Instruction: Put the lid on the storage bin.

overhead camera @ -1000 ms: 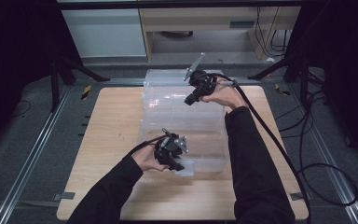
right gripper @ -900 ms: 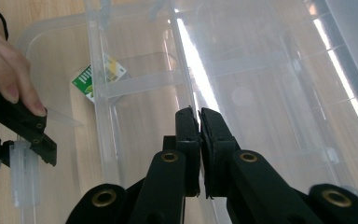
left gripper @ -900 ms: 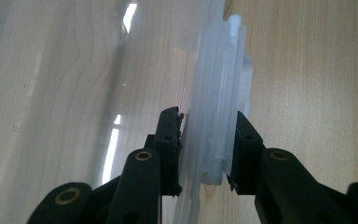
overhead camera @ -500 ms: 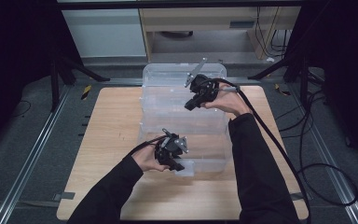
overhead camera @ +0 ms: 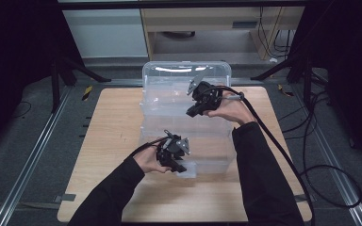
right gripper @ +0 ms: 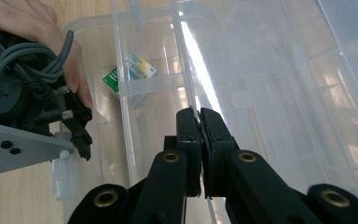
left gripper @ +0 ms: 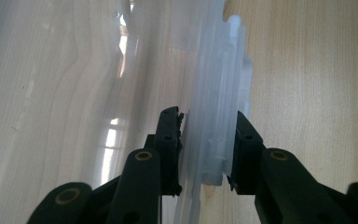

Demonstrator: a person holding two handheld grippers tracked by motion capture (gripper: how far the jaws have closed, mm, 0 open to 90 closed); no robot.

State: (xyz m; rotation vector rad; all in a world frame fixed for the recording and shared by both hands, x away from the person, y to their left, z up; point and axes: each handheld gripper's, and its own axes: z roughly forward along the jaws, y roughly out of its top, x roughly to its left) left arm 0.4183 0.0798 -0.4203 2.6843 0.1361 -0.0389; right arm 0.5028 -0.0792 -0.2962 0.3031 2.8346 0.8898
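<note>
My left gripper point(overhead camera: 178, 159) pinches the near rim handle of the lower bin point(overhead camera: 207, 155), jaws closed most of the way with the frosted lip point(left gripper: 219, 135) between them, on the near half of the table point(overhead camera: 103, 141). My right gripper point(overhead camera: 199, 104) has its jaws pressed nearly together on the thin wall edge point(right gripper: 192, 100) of the upper bin point(overhead camera: 169, 89), which looks tilted, lifted out of or nested into the lower one; can't tell which. Likely step: separating the two stacked bins. Risks: the right grip is on a slick, thin wall, so it could slide off if I pull at an angle, and the upper bin would drop back or twist. If the bins stick together, the lower bin could lift with it and tear out of my left jaws, which hold only a narrow lip. A label point(right gripper: 130, 70) lies inside the lower bin, harmless. My right cable point(overhead camera: 273, 141) trails over the right table edge and could snag. Behind the table stand dark stand legs point(overhead camera: 70, 70) and a cabinet point(overhead camera: 207, 28), well apart; nothing blocks a straight lift.
</note>
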